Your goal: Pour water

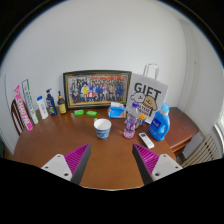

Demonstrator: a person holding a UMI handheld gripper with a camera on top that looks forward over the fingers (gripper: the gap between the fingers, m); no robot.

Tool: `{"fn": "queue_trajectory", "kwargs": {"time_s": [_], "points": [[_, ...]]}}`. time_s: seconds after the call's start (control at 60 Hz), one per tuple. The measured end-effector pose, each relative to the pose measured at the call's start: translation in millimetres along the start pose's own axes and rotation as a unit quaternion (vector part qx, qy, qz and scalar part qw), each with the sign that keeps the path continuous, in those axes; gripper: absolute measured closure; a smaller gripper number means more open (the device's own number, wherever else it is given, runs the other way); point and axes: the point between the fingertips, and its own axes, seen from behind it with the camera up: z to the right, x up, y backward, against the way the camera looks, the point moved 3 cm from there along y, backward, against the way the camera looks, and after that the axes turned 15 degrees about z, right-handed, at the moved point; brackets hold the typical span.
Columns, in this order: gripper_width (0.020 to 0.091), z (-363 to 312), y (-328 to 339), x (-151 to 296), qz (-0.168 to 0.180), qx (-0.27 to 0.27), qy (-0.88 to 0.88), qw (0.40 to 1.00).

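Observation:
A white paper cup with a blue band (pixel 103 128) stands on the brown wooden table (pixel 70 135), beyond my fingers and slightly left of the middle. To its right a clear plastic bottle with a purple label (pixel 131 121) stands upright. My gripper (pixel 111 159) is open, well back from both, its magenta pads (pixel 76 157) wide apart with only bare table between them. Nothing is held.
A framed group photo (pixel 97 88) leans on the back wall. A white GIFT bag (pixel 147 98) and a blue detergent bottle (pixel 160 123) stand at the right, with a white remote (pixel 146 140) lying by them. Several small bottles (pixel 45 104) line the left. A radiator (pixel 203 150) is far right.

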Motion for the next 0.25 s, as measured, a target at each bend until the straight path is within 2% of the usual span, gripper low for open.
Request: {"fn": "queue_trajectory", "kwargs": {"time_s": [0.25], "points": [[0.025, -10, 24, -4, 0.001, 0.008, 0.014, 1.0]]}}
